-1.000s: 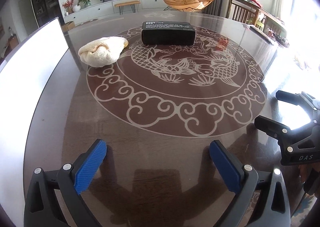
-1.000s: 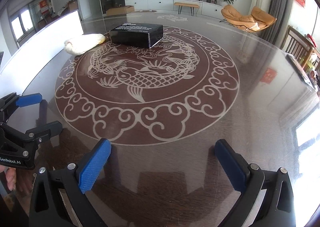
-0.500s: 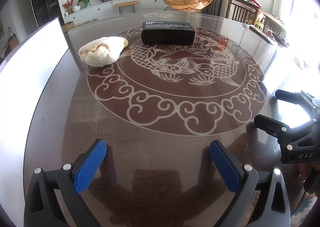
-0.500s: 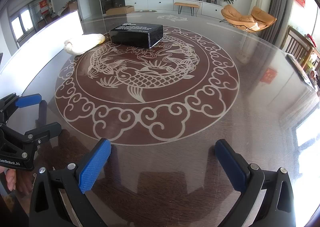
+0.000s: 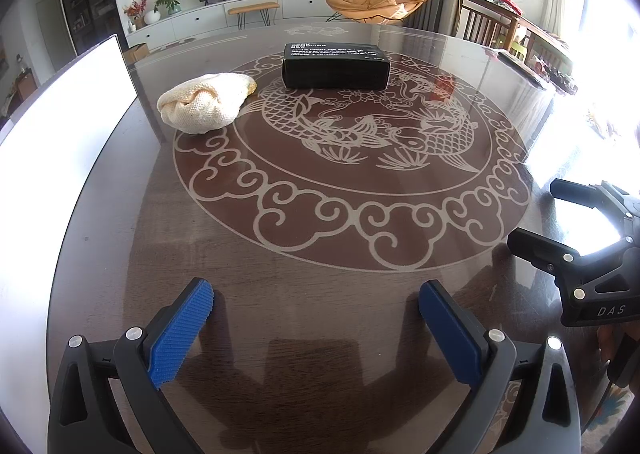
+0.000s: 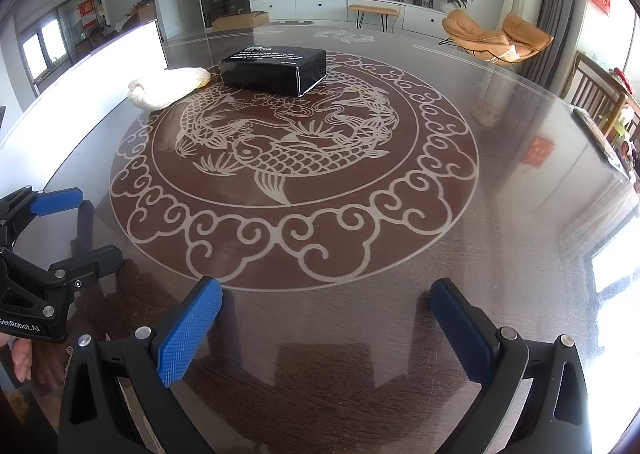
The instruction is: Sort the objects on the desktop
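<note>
Your left tongs (image 5: 316, 314) hang over the near edge of the desk (image 5: 320, 262) with the blue pads spread wide and nothing between them. Your right tongs (image 6: 326, 314) are spread just as wide, also empty, low over the near side of the glass top.

In the left wrist view, the black box (image 5: 335, 66) lies at about 12 o'clock from your left tongs, far across the desk on the top rim of the fish medallion (image 5: 352, 157). The cream knitted cloth (image 5: 204, 101) sits at roughly 11 o'clock, near the box's left end but apart from it, on the medallion's outer border. Both are well apart from the pads.

In the right wrist view, the box (image 6: 276, 69) is at about 11 o'clock from your right tongs and the cloth (image 6: 168, 87) further left, near 10 o'clock, close to the white panel (image 6: 80, 81) along the desk's left edge.

Each tongs shows in the other's view: the right (image 5: 536, 217) at 3 o'clock, the left (image 6: 80, 225) at 9 o'clock, with fingertips (image 6: 24, 358) below it.
</note>
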A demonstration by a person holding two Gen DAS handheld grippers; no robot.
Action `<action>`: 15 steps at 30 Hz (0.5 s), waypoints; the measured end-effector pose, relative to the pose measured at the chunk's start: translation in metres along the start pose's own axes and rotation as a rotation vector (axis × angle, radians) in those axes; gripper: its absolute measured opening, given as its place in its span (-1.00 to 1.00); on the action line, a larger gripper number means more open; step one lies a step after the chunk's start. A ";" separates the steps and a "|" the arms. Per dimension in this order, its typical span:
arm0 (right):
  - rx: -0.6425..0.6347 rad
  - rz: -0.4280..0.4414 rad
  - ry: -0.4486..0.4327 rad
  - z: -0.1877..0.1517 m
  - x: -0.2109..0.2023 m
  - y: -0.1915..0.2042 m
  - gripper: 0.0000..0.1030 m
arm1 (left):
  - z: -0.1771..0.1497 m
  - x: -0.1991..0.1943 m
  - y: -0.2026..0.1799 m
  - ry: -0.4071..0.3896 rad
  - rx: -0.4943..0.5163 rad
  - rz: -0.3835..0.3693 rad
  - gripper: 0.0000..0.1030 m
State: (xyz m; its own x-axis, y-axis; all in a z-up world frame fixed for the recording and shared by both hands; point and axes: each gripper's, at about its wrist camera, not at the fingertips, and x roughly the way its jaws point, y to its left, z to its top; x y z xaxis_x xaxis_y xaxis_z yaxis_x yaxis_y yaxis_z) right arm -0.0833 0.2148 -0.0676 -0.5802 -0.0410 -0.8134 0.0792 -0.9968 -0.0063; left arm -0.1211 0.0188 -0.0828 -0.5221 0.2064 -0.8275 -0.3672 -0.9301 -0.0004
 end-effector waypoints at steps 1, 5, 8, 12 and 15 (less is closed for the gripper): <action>0.000 0.000 0.000 0.000 0.000 0.000 1.00 | 0.000 0.000 0.000 0.000 0.000 -0.001 1.00; 0.000 0.000 0.000 -0.001 0.000 0.000 1.00 | 0.000 0.000 0.000 0.000 0.000 0.000 1.00; 0.000 0.000 0.000 0.000 0.000 0.000 1.00 | 0.000 0.000 0.000 0.000 0.000 0.000 1.00; 0.000 0.000 0.000 0.000 0.000 0.000 1.00 | 0.006 0.000 0.010 0.005 -0.018 -0.025 1.00; 0.000 -0.001 -0.001 -0.001 0.001 0.000 1.00 | 0.028 -0.003 0.038 -0.022 -0.087 0.023 1.00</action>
State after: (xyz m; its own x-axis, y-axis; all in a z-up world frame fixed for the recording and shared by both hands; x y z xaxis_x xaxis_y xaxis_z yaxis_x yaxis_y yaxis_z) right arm -0.0831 0.2151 -0.0684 -0.5808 -0.0404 -0.8131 0.0787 -0.9969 -0.0067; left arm -0.1555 -0.0087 -0.0648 -0.5468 0.1907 -0.8153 -0.2872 -0.9574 -0.0314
